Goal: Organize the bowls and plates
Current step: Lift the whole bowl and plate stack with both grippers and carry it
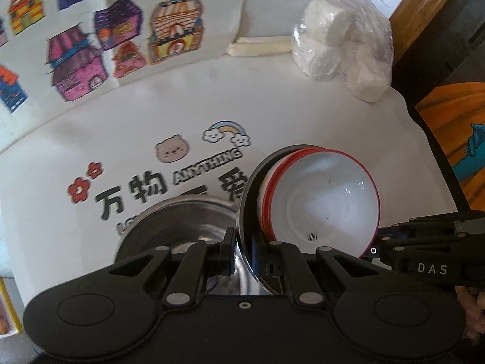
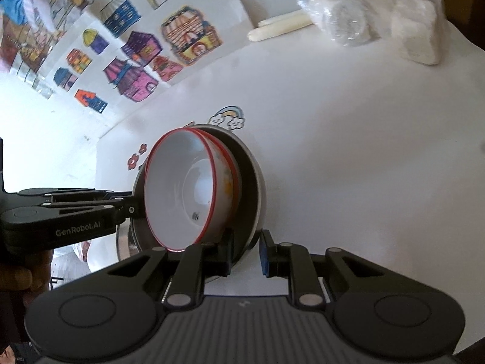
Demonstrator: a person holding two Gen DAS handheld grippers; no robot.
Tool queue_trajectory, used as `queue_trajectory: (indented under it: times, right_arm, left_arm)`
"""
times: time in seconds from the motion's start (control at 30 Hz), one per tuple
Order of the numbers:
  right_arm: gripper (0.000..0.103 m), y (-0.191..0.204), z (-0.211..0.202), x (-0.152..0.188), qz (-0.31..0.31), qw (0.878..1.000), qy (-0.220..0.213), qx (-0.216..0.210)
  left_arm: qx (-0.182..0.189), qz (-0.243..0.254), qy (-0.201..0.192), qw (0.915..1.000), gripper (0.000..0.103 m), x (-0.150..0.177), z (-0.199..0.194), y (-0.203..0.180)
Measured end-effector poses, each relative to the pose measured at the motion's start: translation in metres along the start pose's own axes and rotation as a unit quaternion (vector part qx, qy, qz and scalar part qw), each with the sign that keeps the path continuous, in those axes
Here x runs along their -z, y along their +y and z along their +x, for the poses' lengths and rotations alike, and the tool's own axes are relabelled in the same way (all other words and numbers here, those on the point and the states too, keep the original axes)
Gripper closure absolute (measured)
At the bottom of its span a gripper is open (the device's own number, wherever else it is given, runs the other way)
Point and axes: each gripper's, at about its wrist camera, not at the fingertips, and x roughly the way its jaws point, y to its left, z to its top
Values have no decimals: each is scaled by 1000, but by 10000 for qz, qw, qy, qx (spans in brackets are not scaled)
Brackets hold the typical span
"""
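Together both claws, left [image 1: 244, 250] and right [image 2: 245, 253], pinch the steel plate's [image 2: 257, 182] rim (red-rimmed bowls [image 1: 327, 200] nested inside).

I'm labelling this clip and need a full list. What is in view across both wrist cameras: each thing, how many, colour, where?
red-rimmed bowls: a nested stack, count unclear, white inside, within the metal dish.
metal dish: one, silver, tilted, held at two rim points.
second metal bowl: one, silver, beside the dish, on the table.
house drawings: several, multicoloured, far side.
table cover: one, white with cartoon print.
wrapped white blocks: one clear bag, far right.
pale sticks: two, cream, beside bag.
left gripper: black, on the dish rim.
right gripper: black, around the dish's rim.
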Motion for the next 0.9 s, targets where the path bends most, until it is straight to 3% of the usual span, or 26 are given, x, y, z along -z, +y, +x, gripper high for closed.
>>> queue_trajectory:
  times: [0.53, 0.9]
  right_arm:
    - [83, 57, 33, 9, -563, 9976, 310, -253]
    - [82, 74, 48, 16, -767, 9953, 530, -255]
  left_arm:
    - [-276, -486, -55, 9984, 95, 42, -27, 59]
    - [-349, -634, 43, 9974, 94, 57, -26, 75]
